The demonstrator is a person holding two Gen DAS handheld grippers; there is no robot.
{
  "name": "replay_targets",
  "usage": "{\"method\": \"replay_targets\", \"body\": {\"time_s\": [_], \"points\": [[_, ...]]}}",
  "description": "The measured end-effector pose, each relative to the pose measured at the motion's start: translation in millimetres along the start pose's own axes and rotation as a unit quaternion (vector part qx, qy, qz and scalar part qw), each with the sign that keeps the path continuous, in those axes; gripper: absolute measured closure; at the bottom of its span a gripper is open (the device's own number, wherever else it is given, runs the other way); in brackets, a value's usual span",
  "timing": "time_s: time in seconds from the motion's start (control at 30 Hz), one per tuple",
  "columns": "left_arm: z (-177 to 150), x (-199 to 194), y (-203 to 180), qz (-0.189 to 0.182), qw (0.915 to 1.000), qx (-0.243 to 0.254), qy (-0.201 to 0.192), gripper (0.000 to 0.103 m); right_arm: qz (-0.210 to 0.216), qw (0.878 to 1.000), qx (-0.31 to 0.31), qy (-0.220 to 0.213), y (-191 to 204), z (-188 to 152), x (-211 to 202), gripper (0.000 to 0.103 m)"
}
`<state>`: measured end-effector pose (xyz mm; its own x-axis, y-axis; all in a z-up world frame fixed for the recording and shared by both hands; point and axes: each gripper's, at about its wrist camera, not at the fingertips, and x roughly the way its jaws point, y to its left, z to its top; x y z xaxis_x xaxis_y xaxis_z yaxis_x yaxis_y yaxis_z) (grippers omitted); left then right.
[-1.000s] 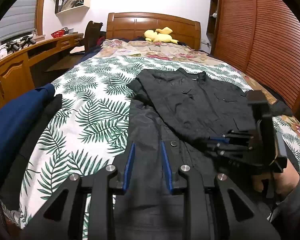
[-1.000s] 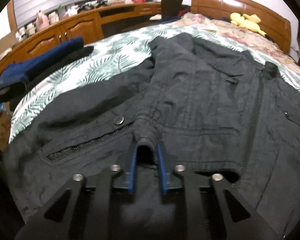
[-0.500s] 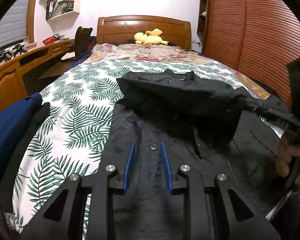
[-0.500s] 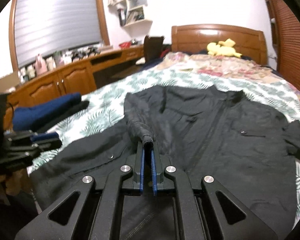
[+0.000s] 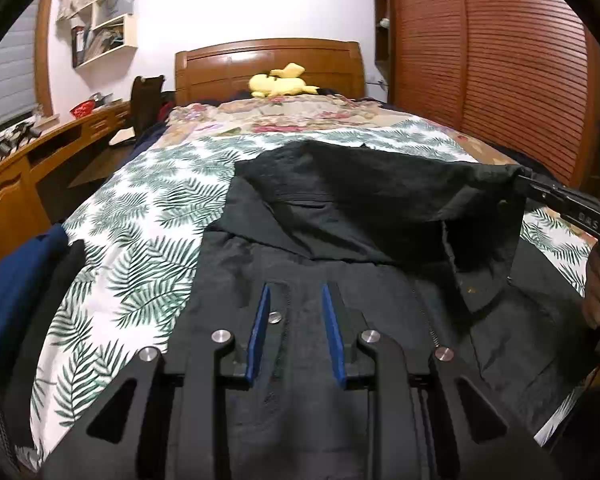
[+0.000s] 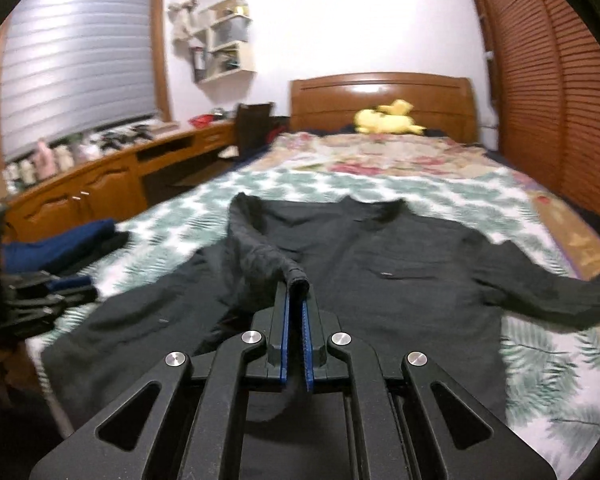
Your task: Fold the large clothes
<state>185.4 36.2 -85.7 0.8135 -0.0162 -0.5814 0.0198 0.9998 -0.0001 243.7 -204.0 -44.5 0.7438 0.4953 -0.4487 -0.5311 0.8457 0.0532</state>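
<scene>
Black jacket (image 6: 400, 264): lying on the bed (image 6: 540, 380), body down. Left sleeve cuff (image 6: 296, 276): now lifting off the chest, unfolding rather than folding. Right gripper (image 6: 295, 316): clenching the cuff. Left gripper (image 5: 296, 328): hovering parted over the hem, grasping nothing.

White walls, wooden headboard (image 5: 270, 62), slatted wardrobe doors (image 5: 500, 60), wall shelves (image 6: 224, 40), blinded window (image 6: 80, 56)

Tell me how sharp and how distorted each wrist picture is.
Left wrist view: sharp, with crisp fern print on the bedspread and heavy fisheye bending of the louvred doors. Right wrist view: smeared by motion blur, the black jacket and desk soft, only the right claw crisp.
</scene>
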Motion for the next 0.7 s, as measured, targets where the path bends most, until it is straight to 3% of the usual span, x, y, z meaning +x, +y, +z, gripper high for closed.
{"method": "replay_targets", "body": {"time_s": [0.2, 0.4, 0.43, 0.5, 0.53, 0.6, 0.7], "points": [[6, 9, -17, -0.014, 0.9998, 0.016, 0.007, 0.078, -0.082, 0.996, 0.006, 0.026, -31, -13, 8, 0.100], [21, 17, -31, -0.028, 0.9994, 0.018, 0.003, 0.078, -0.119, 0.991, 0.007, 0.052, -52, -29, 19, 0.100], [23, 19, -33, -0.031, 0.9994, 0.018, 0.002, 0.078, -0.121, 0.991, 0.011, 0.055, -55, -30, 20, 0.097], [27, 24, -39, -0.038, 0.9991, 0.019, 0.000, 0.078, -0.132, 0.989, 0.018, 0.059, -60, -32, 21, 0.083], [29, 27, -41, -0.041, 0.9990, 0.019, 0.000, 0.078, -0.142, 0.988, 0.017, 0.057, -61, -31, 20, 0.069], [31, 37, -48, -0.050, 0.9985, 0.021, 0.000, 0.078, -0.148, 0.988, 0.018, 0.049, -63, -32, 18, 0.053], [35, 49, -56, -0.059, 0.9979, 0.025, -0.002, 0.078, -0.133, 0.990, 0.017, 0.050, -62, -32, 20, 0.052]]}}
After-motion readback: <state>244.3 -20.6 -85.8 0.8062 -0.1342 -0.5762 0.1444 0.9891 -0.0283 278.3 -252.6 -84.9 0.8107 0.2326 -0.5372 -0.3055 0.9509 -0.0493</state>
